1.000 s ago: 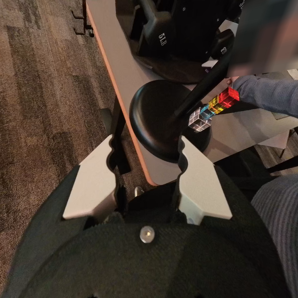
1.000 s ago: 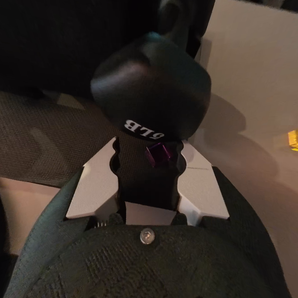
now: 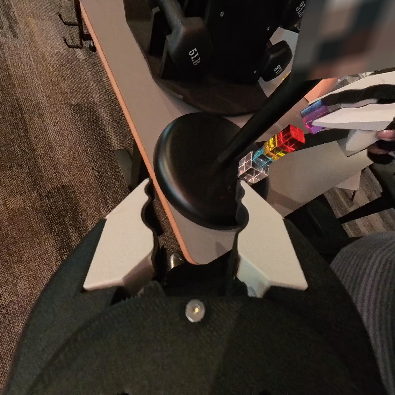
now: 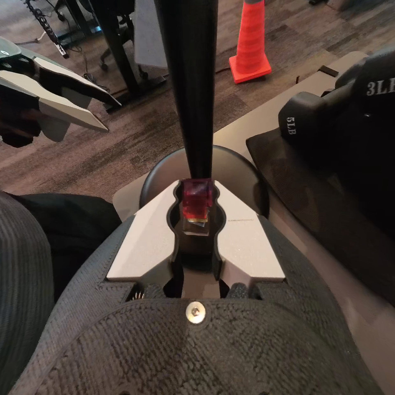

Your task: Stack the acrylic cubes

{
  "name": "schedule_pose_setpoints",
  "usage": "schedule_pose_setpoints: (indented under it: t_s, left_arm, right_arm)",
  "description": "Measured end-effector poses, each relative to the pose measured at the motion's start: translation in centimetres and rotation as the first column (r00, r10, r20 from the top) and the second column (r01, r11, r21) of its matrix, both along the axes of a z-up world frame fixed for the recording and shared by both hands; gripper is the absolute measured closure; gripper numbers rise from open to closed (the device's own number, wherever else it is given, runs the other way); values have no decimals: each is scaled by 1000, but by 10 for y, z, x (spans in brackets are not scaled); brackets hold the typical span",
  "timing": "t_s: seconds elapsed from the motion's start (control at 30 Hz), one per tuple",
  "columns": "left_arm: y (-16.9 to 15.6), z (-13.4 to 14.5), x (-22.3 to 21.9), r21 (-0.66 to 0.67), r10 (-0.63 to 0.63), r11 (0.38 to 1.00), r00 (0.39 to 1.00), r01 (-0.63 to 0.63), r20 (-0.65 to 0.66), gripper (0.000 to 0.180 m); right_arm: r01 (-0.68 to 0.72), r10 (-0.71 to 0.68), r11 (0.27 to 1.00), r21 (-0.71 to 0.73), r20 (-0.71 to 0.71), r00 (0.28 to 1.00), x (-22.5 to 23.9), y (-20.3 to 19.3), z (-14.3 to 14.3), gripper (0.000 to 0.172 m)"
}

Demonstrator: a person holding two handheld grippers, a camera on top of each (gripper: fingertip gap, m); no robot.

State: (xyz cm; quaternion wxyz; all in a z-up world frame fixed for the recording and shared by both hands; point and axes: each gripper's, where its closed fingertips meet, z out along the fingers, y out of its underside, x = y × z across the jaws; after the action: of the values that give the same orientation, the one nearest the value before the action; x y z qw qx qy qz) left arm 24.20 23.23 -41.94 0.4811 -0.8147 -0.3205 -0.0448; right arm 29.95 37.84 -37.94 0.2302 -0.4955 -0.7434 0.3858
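A small purple translucent cube (image 4: pixel 197 189) was pinched between the right gripper (image 4: pixel 196 188) fingertips, directly above a stack of clear and coloured cubes (image 3: pixel 275 147). The cube was judged light, hard and slippery, best taken by flat opposite faces. The left gripper (image 3: pixel 193 183) was held wide open, empty, over a black round base (image 3: pixel 188 171).
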Motion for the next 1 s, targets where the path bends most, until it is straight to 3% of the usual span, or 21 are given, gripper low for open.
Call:
schedule_pose_setpoints:
  t_s: [0.27, 0.37, 0.43, 0.53, 0.6, 0.67, 0.77, 0.87, 1.0]
  left_arm:
    - [-4, -2, 1, -5, 2, 1000, 1000, -2, 5, 104]
    - [-5, -1, 0, -4, 6, 1000, 1000, -6, 2, 104]
    - [-7, 0, -1, -5, 11, 1000, 1000, -11, -1, 104]
    - [-12, 0, -4, -6, 29, 1000, 1000, -29, 0, 104]
    - [-15, -3, -3, -9, 37, 999, 999, -37, 11, 104]
    - [-15, -5, -1, -16, 34, 999, 999, -34, 25, 104]
    - [-14, -5, 3, -30, 27, 999, 999, -26, 36, 103]
    - [-15, -2, 2, -50, 32, 998, 999, -30, 34, 104]
    - [-25, -5, -3, -107, 69, 992, 997, -65, 31, 103]
  right_arm:
    - [-19, 16, 998, 58, 36, 999, 0, -5, -13, 144]
    - [14, -14, 1000, -4, -10, 1000, 0, -2, -2, 114]
    - [76, -83, 995, -68, -110, 991, 2, 15, 15, 105]
    - [388, -394, 918, -80, -267, 879, 8, 110, 25, 107]
    - [639, -628, 765, -77, -305, 716, 21, 200, 10, 113]
    - [788, -771, 611, -72, -278, 572, 33, 277, -16, 114]
    - [897, -884, 440, -47, -198, 423, 34, 364, -55, 117]
    - [941, -935, 339, -3, -107, 337, 28, 426, -89, 116]
    - [942, -944, 329, 66, -10, 330, 17, 477, -127, 116]
